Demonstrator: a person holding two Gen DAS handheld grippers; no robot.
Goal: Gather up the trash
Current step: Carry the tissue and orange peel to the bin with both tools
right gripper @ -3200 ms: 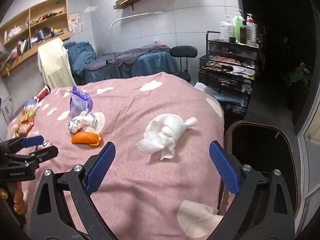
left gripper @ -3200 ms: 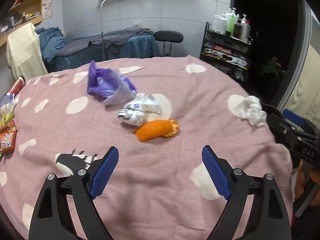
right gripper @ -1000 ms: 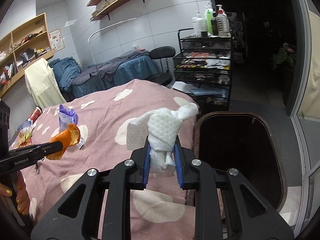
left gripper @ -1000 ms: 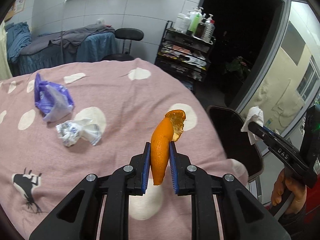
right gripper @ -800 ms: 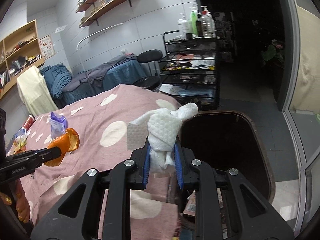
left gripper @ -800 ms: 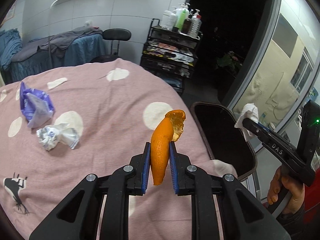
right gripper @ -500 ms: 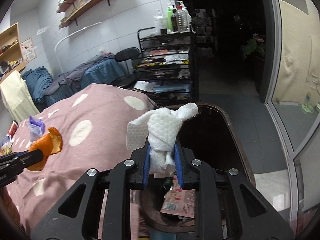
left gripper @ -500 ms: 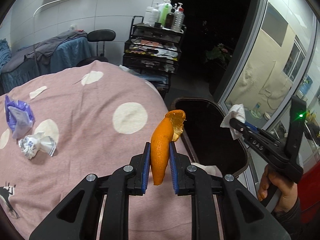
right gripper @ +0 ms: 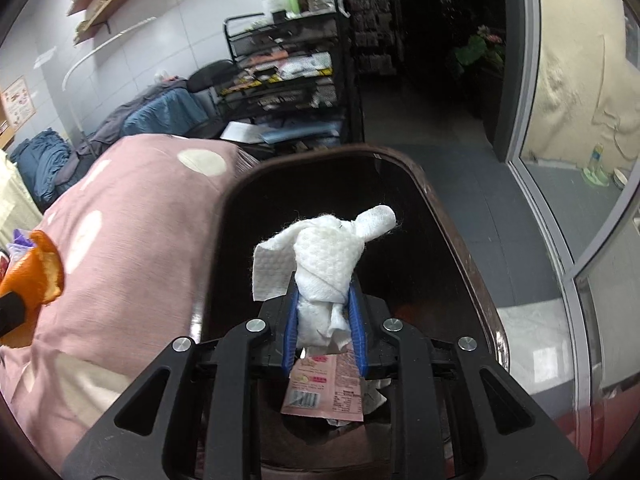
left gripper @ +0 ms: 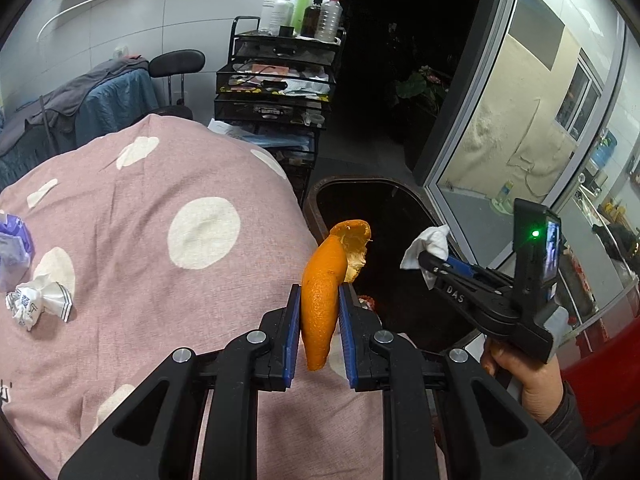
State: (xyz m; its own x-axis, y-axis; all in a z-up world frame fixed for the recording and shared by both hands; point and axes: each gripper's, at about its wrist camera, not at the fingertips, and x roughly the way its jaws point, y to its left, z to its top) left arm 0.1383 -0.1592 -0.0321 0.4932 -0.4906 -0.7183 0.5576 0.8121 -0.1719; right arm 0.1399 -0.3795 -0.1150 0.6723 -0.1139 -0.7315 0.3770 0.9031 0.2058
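We see the orange peel (left gripper: pixel 322 300) clamped upright between the blue pads of the left gripper (left gripper: pixel 319 322), above the edge of the pink spotted tablecloth (left gripper: pixel 140 240). The white paper towel wad (right gripper: pixel 332 276) sits between the right gripper's (right gripper: pixel 323 322) pads, whose jaws have just been opening, over the dark trash bin (right gripper: pixel 472 276). A pink wrapper (right gripper: pixel 324 392) lies inside.

We carry two black plastic two-finger grippers: the left gripper (left gripper: pixel 319 322) and right gripper (right gripper: pixel 325 326) share blue ribbed pads (left gripper: pixel 291 328) and silver screws (left gripper: pixel 255 336). Seen from the left, the right one bears white "DAS" lettering and a green light. A dark sleeve (left gripper: pixel 568 432) covers the right hand's (left gripper: pixel 524 376) wrist.
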